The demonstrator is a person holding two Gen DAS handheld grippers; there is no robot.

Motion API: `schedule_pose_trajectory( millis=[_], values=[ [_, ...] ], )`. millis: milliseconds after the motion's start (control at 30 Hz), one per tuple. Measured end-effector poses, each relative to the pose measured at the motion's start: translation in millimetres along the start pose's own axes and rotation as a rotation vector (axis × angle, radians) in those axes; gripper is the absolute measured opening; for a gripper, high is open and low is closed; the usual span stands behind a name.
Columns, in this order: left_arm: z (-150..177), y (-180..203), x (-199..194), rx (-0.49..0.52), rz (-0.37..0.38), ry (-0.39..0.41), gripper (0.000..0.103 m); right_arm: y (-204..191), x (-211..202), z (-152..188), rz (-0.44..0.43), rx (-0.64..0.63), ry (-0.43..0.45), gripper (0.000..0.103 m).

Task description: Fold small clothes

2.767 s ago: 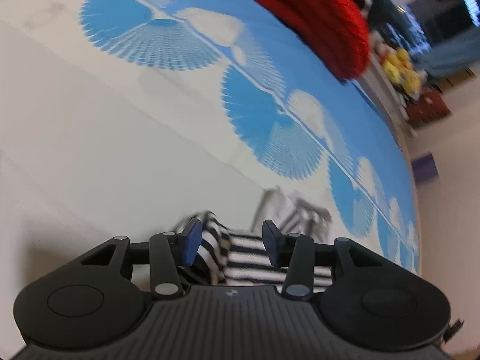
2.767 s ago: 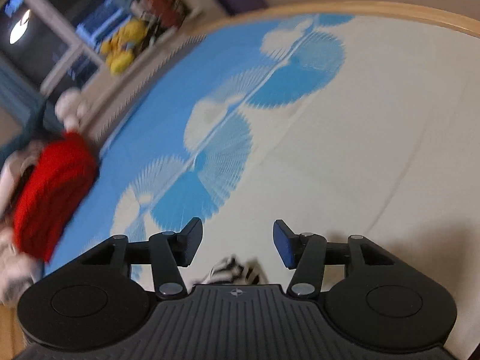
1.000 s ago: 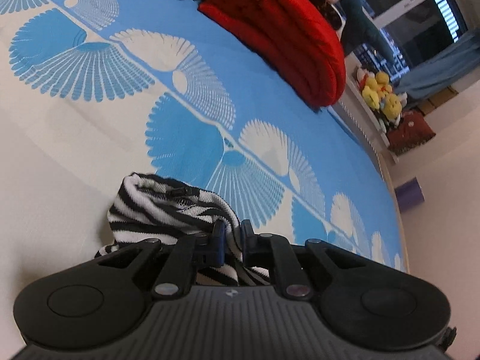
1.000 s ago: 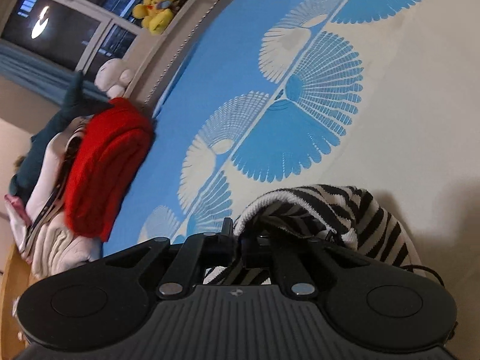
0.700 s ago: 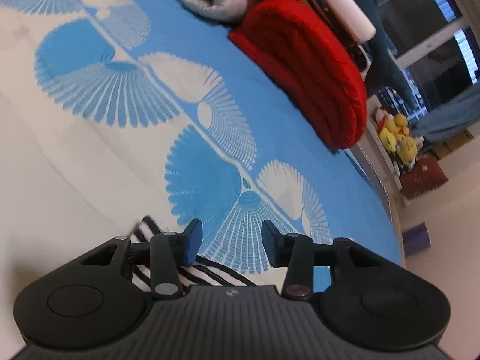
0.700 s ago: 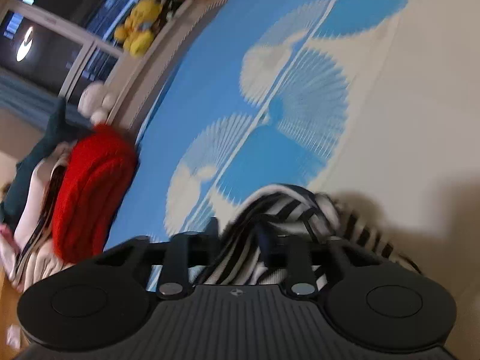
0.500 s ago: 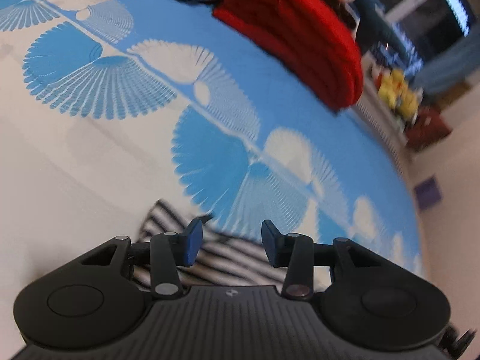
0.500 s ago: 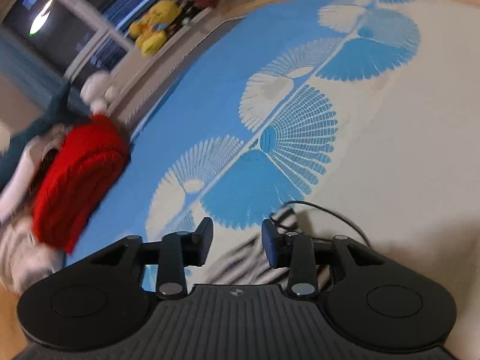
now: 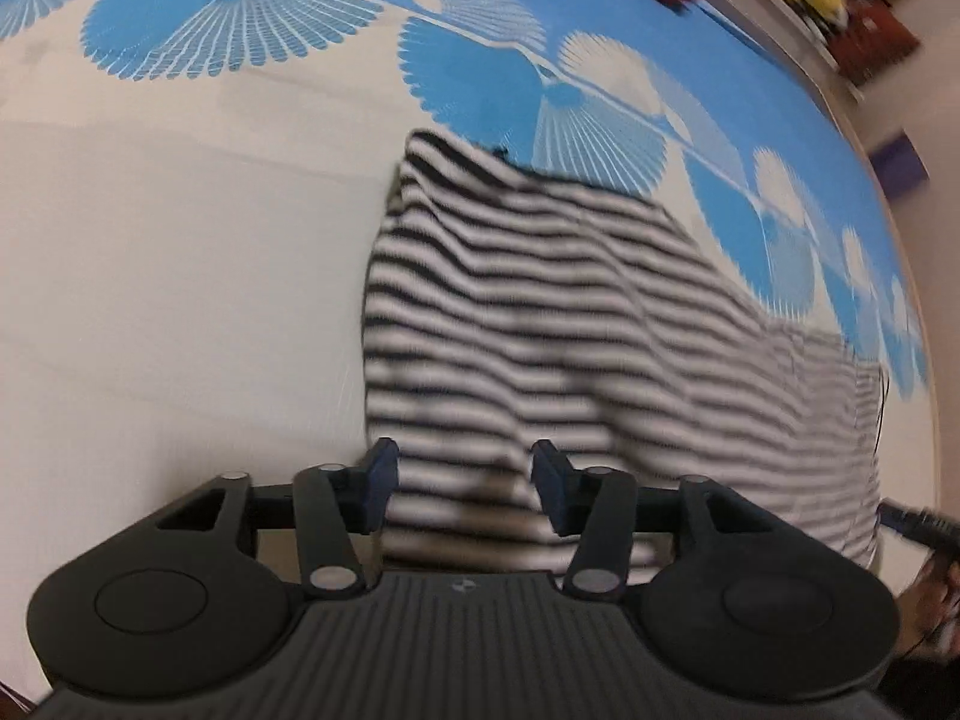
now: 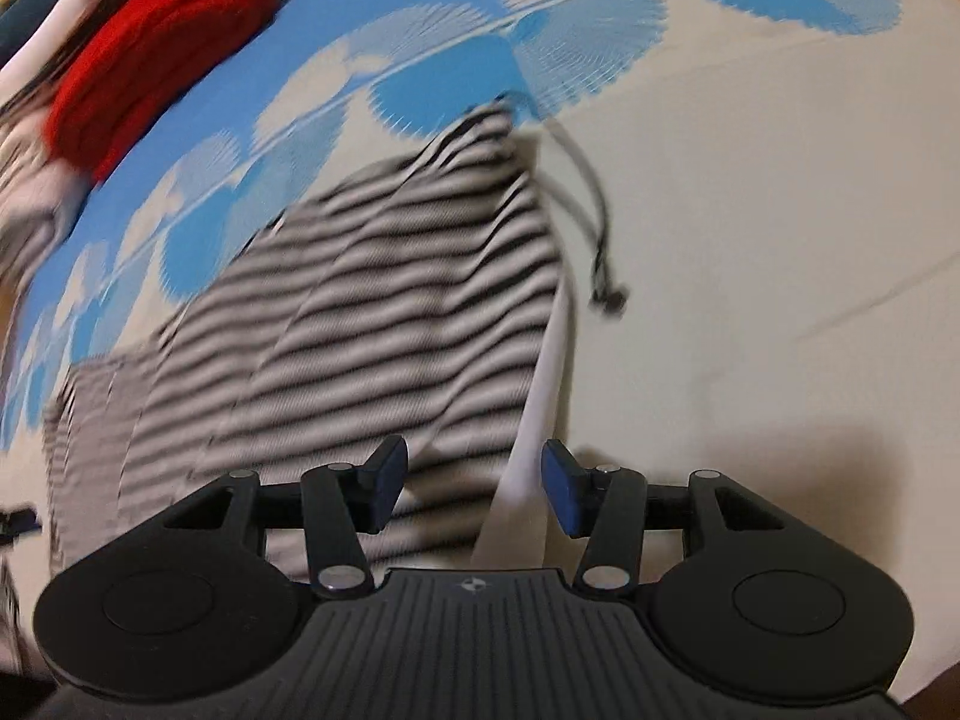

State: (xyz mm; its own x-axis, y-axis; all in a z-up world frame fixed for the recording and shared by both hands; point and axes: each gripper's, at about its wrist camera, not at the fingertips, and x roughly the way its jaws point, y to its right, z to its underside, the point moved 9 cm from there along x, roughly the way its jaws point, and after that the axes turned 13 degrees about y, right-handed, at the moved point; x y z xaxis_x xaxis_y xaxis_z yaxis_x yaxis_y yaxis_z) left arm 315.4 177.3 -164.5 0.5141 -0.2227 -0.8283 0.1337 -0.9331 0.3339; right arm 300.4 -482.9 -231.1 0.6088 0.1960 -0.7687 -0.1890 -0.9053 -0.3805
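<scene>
Striped garment (image 9: 558, 324) lies spread flat on bed (image 9: 180, 252), near blue fan-print band, laid out ready for folding. Left gripper (image 9: 465, 492) over near-left corner, right gripper (image 10: 474, 489) over near-right edge; both sets of jaws just opened, apart, cloth beneath, unpinched. Drawstring (image 10: 591, 204) trails beside garment.
</scene>
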Motion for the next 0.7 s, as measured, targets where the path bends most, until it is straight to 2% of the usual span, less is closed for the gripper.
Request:
schedule_pose_trajectory(
  millis=[100,167,333,467,533,567,600,633,700],
  values=[
    [18.1,-16.0,2.4,-0.071,-0.042,-0.044,0.056,-3.2,-5.5,19.9,-0.008,-0.039,-0.054,0.055],
    [20.9,-17.2,3.7,-0.094,-0.022,-0.046,0.056,-4.3,-5.8,29.0,0.006,-0.069,-0.078,0.055],
    [45.6,-11.4,11.0,-0.033,-0.027,-0.128,0.056,-8.6,-2.9,41.2,0.004,-0.100,-0.110,0.055],
    [54.3,-5.3,7.1,0.014,-0.002,-0.137,0.056,-11.4,-6.7,48.6,-0.009,-0.105,-0.132,0.051],
    [54.9,-7.5,4.1,0.032,-0.012,-0.130,0.048,-12.4,-12.2,52.8,-0.018,-0.106,-0.129,0.045],
    [53.7,-8.7,3.5,0.037,-0.009,-0.126,0.033,-12.5,-13.2,53.7,-0.022,-0.104,-0.128,0.042],
    [52.6,-9.1,2.1,0.042,-0.006,-0.120,0.018,-12.7,-15.4,55.0,-0.027,-0.103,-0.126,0.033],
    [51.5,-9.9,0.1,0.052,-0.010,-0.108,0.011,-13.6,-16.7,55.5,-0.032,-0.105,-0.122,0.022],
    [47.2,-8.9,-8.0,0.072,-0.010,-0.070,0.005,-15.2,-21.5,54.0,-0.041,-0.116,-0.099,0.011]
  ],
)
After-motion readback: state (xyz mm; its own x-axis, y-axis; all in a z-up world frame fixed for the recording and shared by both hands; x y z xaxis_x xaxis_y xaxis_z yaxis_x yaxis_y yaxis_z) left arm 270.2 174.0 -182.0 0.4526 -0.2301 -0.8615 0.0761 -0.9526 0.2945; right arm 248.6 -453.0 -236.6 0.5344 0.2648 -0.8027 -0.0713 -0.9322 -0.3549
